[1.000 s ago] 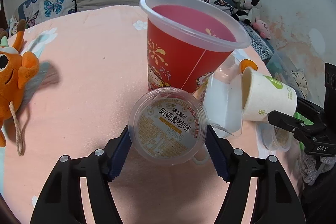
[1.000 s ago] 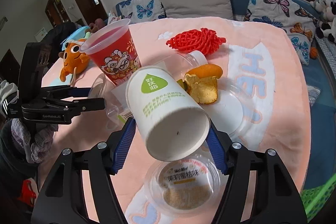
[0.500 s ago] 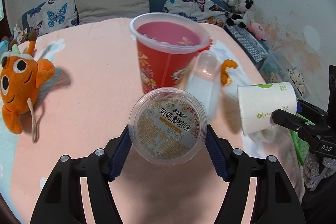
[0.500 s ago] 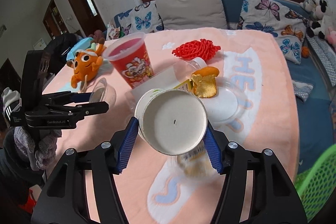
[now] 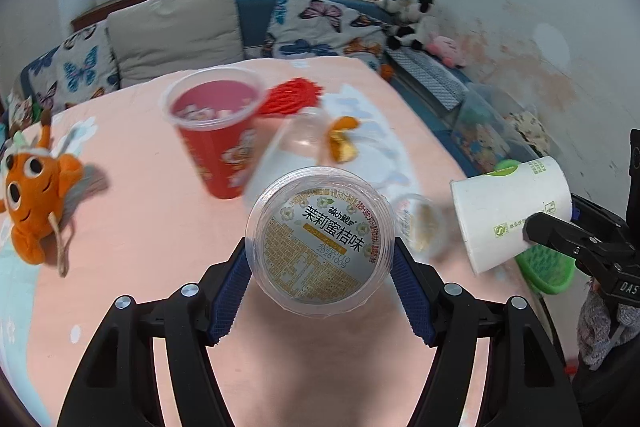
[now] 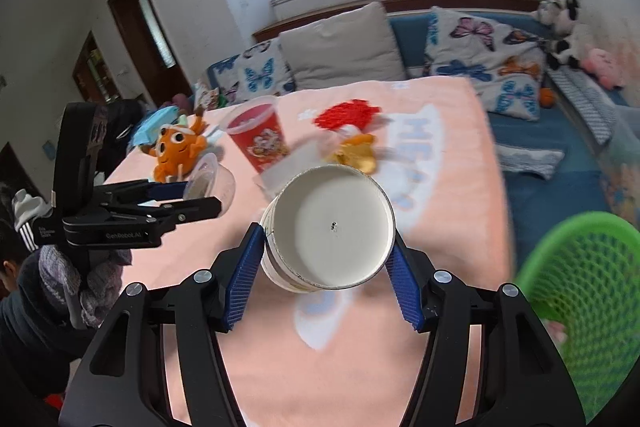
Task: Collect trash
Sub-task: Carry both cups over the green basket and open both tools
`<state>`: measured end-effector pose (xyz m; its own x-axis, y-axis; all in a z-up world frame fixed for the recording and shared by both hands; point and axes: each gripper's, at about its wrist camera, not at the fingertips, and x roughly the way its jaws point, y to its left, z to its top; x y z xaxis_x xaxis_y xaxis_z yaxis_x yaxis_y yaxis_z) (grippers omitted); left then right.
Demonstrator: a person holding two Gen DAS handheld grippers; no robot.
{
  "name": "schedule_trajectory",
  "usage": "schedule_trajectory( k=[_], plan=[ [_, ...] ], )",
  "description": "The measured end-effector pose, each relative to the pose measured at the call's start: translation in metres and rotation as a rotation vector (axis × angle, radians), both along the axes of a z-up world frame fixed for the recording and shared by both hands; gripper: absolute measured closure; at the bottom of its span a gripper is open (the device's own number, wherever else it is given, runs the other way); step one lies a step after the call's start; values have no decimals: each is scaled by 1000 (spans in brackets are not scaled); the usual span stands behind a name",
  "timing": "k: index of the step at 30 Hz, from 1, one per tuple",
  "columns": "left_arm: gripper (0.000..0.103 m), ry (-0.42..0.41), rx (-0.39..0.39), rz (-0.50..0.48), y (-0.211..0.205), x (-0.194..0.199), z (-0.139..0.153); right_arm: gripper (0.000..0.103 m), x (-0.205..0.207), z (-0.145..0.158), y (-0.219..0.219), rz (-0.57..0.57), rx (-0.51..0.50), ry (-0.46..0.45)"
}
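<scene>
The left hand-held gripper (image 5: 320, 269) grasps a clear plastic jelly cup (image 5: 319, 243) by its sides, blue pads pressed to the wall, the printed foil lid facing the camera and the cup lifted clear of the peach-pink bed cover (image 5: 132, 239). The right hand-held gripper (image 6: 326, 259) clamps a white paper cup (image 6: 328, 229) lying on its side between the pads, its flat base toward the camera; from the left wrist view the same cup (image 5: 510, 217) shows green print and an open mouth pointing away from the gripper. The right jaws have just been closing, with the paper cup between them.

On the cover stands 1 tall red plastic cup (image 5: 214, 135), upright, with small pale scraps inside. Beside it lies a clear, tipped bottle or tumbler (image 5: 288, 155), too blurred to tell which. Orange peel (image 5: 342, 143) sits on a clear plastic lid near it, and a red foam fruit net (image 5: 292, 97) lies behind. Another clear jelly cup (image 5: 420, 227) with yellowish contents rests on the cover just right of the held one.

A green mesh basket (image 6: 580, 291) sits beyond the bed's edge at lower right. An orange plush fish (image 5: 34, 199) lies at the left.
</scene>
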<state>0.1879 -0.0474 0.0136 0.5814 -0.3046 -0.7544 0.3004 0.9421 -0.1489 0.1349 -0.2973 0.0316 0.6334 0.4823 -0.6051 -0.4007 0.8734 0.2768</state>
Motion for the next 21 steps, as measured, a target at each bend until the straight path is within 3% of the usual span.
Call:
schedule_trajectory(
  k=[13, 21],
  plan=[
    [37, 14, 9, -184, -109, -14, 2, 42, -37, -31, -135, -353, -143, 83],
    [37, 18, 21, -280, -173, -15, 6, 41, -46, -59, -197, -504, -144, 155]
  ],
)
